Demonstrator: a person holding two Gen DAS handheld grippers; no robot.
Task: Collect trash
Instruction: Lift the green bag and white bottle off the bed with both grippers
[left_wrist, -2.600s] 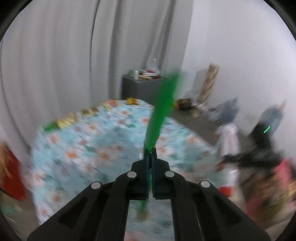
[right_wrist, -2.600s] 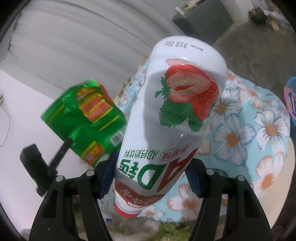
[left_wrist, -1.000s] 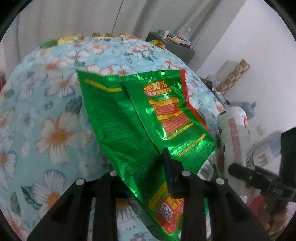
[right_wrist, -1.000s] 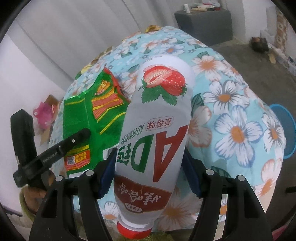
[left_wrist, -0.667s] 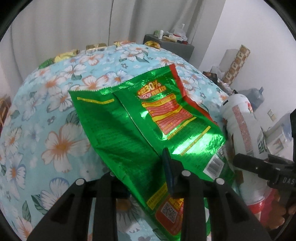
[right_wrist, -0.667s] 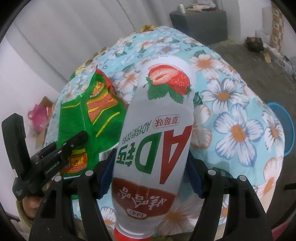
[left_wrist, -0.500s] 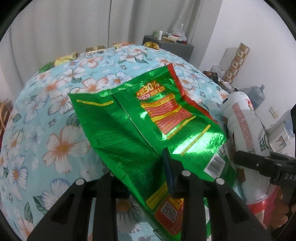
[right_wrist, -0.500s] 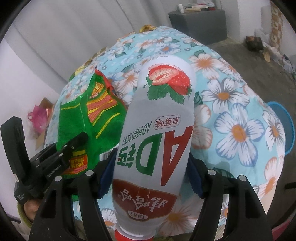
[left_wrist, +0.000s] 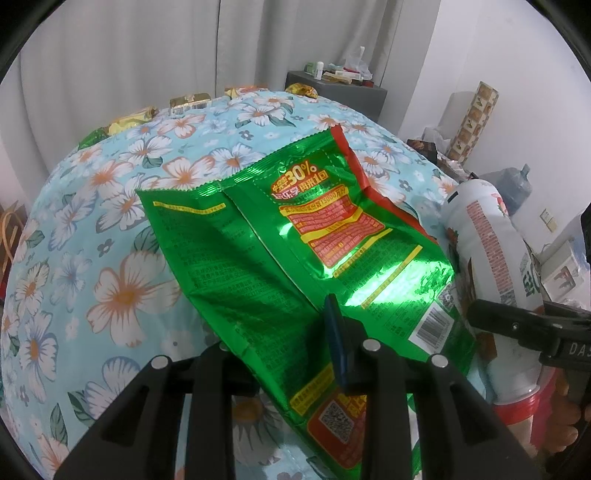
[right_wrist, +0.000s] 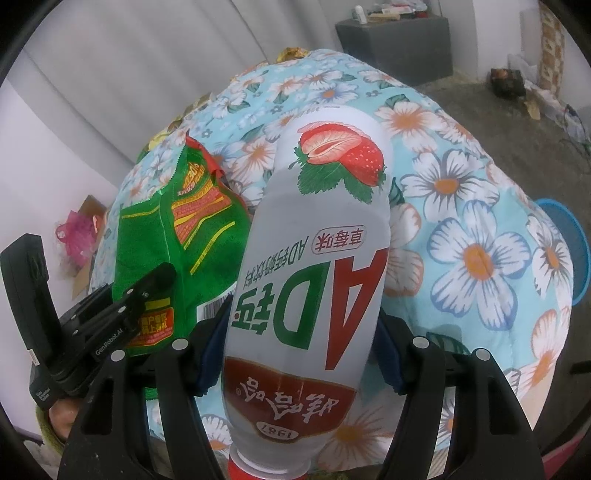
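My left gripper (left_wrist: 295, 347) is shut on a flat green snack bag (left_wrist: 295, 251) with red and yellow print, held above the floral bed cover (left_wrist: 122, 206). The bag also shows in the right wrist view (right_wrist: 184, 236), with the left gripper (right_wrist: 147, 291) beside it. My right gripper (right_wrist: 299, 339) is shut on a white strawberry drink bottle (right_wrist: 314, 266), held cap down, red cap toward me. The bottle also shows at the right of the left wrist view (left_wrist: 491, 266), next to the bag.
Several gold and green wrappers (left_wrist: 190, 100) lie along the far edge of the bed. A grey cabinet (left_wrist: 336, 86) with clutter stands behind it. A blue basin (right_wrist: 576, 251) sits on the floor at the right. A pink bag (right_wrist: 77, 230) lies by the wall.
Both grippers have held their loads. The views have shifted only slightly, with the bag and bottle staying side by side over the bed.
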